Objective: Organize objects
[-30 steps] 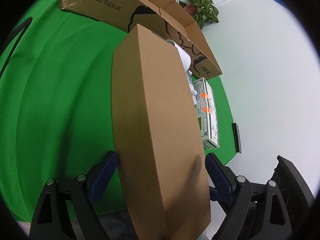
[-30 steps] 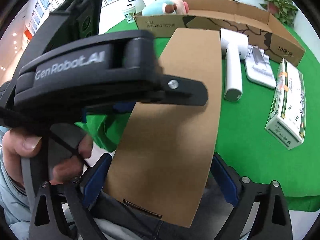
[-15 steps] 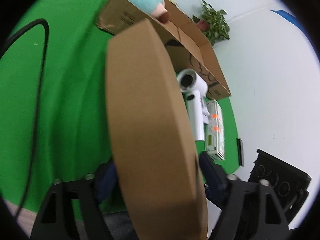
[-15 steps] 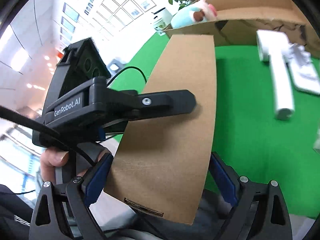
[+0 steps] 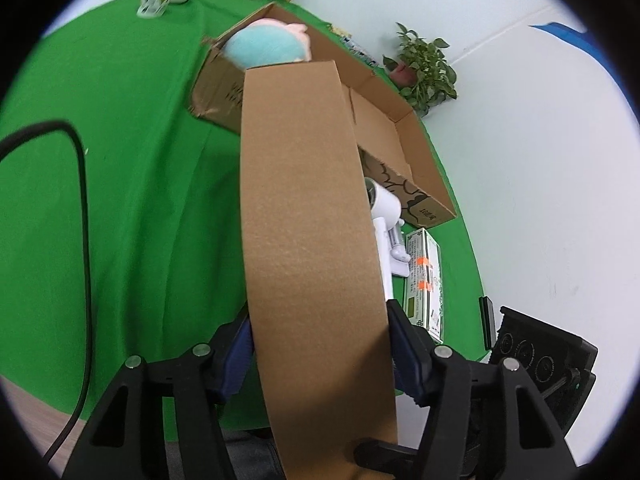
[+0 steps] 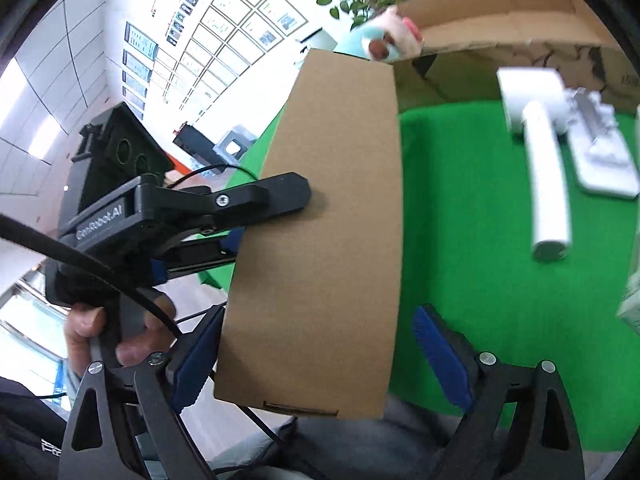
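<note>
Held thing: a long plain brown cardboard box (image 5: 308, 216), lifted off the green-covered worktop (image 5: 132, 184), its far end reaching toward the open carton.
Left gripper (image 5: 320, 354): the jaws have just been closing and now pinch the box across its narrow width, a blue pad pressed against each long side.
Left gripper, side view: in the right wrist view its black body carries the white lettering "GenRobot.AI", and one black finger (image 6: 276, 196) lies flat on the box's broad face; a person's hand (image 6: 116, 332) grips the handle below it.
Right gripper (image 6: 320, 356): jaws spread; the left blue pad sits against the box's edge, the right blue pad stands clear of it over green cloth, so the box is between them but not clamped.
Box markings: none readable; only a small tab slot at the near end.
Open carton (image 5: 384, 120): large corrugated box at the far side of the worktop, flaps up, black line drawings and a short printed word on its near flap, too small and turned to read.
Plush toy (image 5: 268, 46): pale blue and pink, lying inside the carton's far end.
White handheld appliance (image 6: 540, 160): on the cloth beside the carton, blurred.
Small green-and-white carton (image 5: 424, 280): near the worktop's edge, orange stickers on top, print illegible.
Potted plant (image 5: 424, 68): behind the carton.
</note>
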